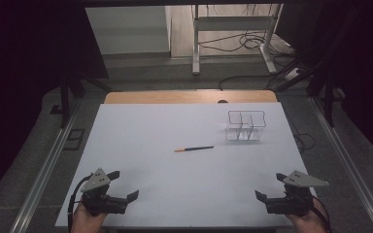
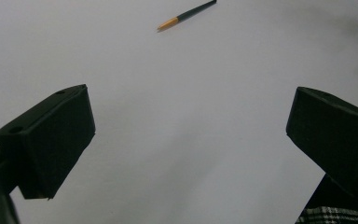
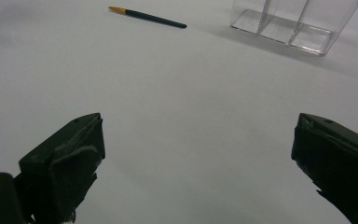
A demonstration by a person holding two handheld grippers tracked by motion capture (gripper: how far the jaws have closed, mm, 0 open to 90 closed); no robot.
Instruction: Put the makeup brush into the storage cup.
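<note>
We see a white table top (image 1: pixel 175 189) with a strip of bare wood (image 1: pixel 189 97) along its far edge. Beyond it stands a white metal frame (image 1: pixel 233 24) on a pale floor, with dark cables (image 1: pixel 252 41) looping around its legs. Metal rails (image 1: pixel 43 174) run along the grey floor on both sides of the table.

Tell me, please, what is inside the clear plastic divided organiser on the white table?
The clear plastic divided organiser looks empty: its transparent walls show only bare compartments and partitions. Its upper part is cut off in the right gripper view.
</note>
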